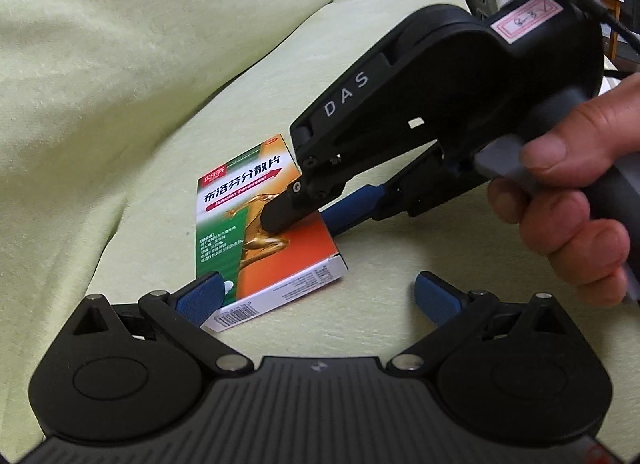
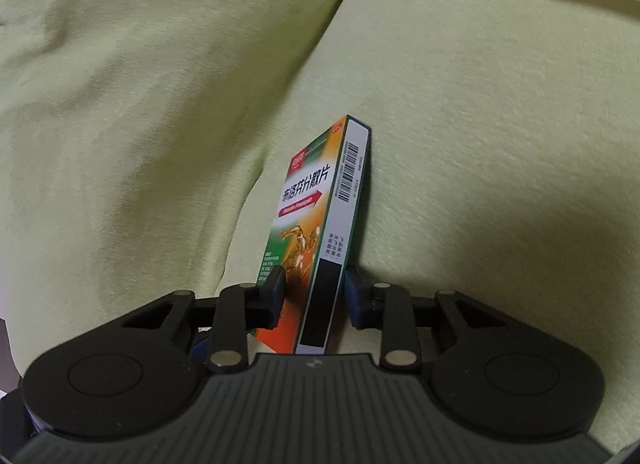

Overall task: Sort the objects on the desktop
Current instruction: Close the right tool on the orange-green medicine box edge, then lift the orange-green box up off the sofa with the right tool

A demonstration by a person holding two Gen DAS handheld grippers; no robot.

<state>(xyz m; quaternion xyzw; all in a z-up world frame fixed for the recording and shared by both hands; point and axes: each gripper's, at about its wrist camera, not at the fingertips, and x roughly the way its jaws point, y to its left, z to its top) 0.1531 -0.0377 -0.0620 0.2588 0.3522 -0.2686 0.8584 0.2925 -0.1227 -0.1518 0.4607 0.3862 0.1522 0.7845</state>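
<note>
The medicine box [image 1: 256, 224] lies on a pale green cushion [image 1: 120, 84], clamped across its two broad faces by the right gripper [image 2: 314, 296], which reaches in from 2 o'clock in the left wrist view. The lift is best made slowly and level, since the thin carton is held near one end and could pivot between the pads. The left gripper [image 1: 316, 300] is spread wide and holds nothing, its left pad [image 1: 200, 296] just touching the box's barcode edge at 7 o'clock.

Black tongs [image 1: 316, 300], blue pads [image 1: 434, 300], "DAS" marking.
</note>
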